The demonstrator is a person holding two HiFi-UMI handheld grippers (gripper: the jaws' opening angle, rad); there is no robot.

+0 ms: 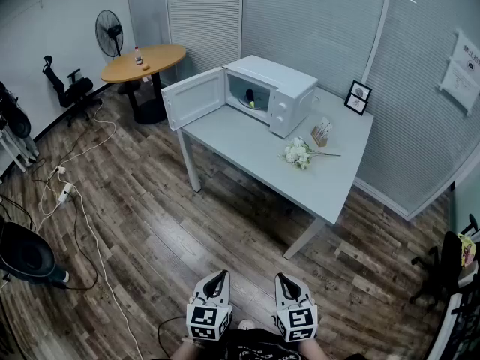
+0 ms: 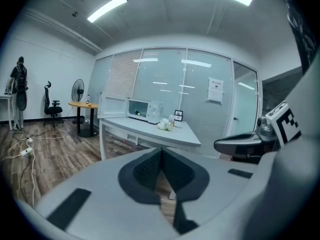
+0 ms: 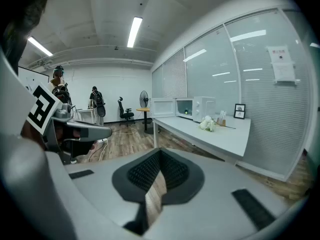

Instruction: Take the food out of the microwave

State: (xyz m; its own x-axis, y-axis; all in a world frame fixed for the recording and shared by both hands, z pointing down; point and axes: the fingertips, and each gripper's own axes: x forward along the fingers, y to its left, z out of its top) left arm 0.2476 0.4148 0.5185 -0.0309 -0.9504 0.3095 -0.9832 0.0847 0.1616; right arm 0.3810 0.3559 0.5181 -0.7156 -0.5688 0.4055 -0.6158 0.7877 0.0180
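Note:
A white microwave (image 1: 274, 94) stands on a grey table (image 1: 255, 152) with its door (image 1: 193, 99) swung open to the left. Inside it lies some food (image 1: 250, 99), a dark and yellow item. The microwave (image 2: 144, 109) shows small and far off in the left gripper view, and the microwave (image 3: 196, 108) likewise in the right gripper view. My left gripper (image 1: 217, 279) and right gripper (image 1: 285, 280) are side by side near the bottom edge, well back from the table over the floor. Both are shut with nothing between the jaws.
On the table lie white flowers (image 1: 298, 153), a small holder (image 1: 321, 133) and a picture frame (image 1: 358, 97). A round wooden table (image 1: 142, 62), a fan (image 1: 109, 33) and an office chair (image 1: 69, 91) stand at the left. Cables (image 1: 71, 201) run across the wood floor. People stand far off in the gripper views.

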